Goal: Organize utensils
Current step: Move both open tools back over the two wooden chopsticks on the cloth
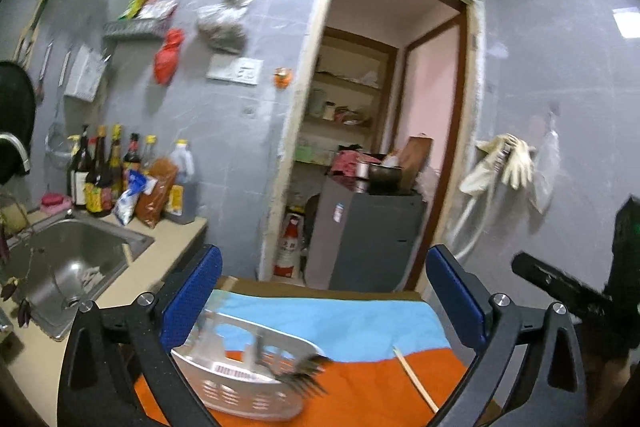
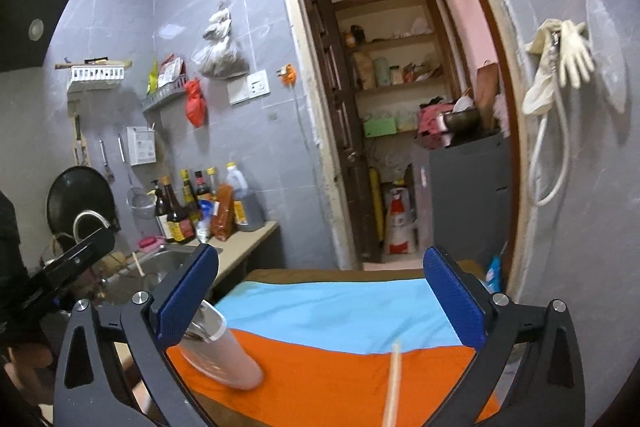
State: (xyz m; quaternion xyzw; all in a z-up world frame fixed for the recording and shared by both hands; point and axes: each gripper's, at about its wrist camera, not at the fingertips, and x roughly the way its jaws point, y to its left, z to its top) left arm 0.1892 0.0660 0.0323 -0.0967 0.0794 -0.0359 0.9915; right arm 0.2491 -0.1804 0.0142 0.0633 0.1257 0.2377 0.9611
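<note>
A white slotted utensil basket (image 1: 244, 383) lies on an orange and light-blue cloth (image 1: 352, 323), with dark fork tines (image 1: 306, 373) sticking out of it. A pale wooden chopstick (image 1: 414, 379) lies on the cloth to its right. My left gripper (image 1: 324, 291) is open and empty, raised above the cloth. My right gripper (image 2: 322, 291) is also open and empty. In the right wrist view the basket (image 2: 218, 355) sits by the left finger and the chopstick (image 2: 392, 387) lies at the bottom centre.
A steel sink (image 1: 68, 259) and a counter with sauce bottles (image 1: 108, 175) stand to the left. An open doorway (image 1: 376, 131) with a grey appliance (image 1: 368, 239) lies ahead. Rubber gloves (image 1: 504, 163) hang on the right wall. The other gripper's body (image 1: 576, 291) shows at the right.
</note>
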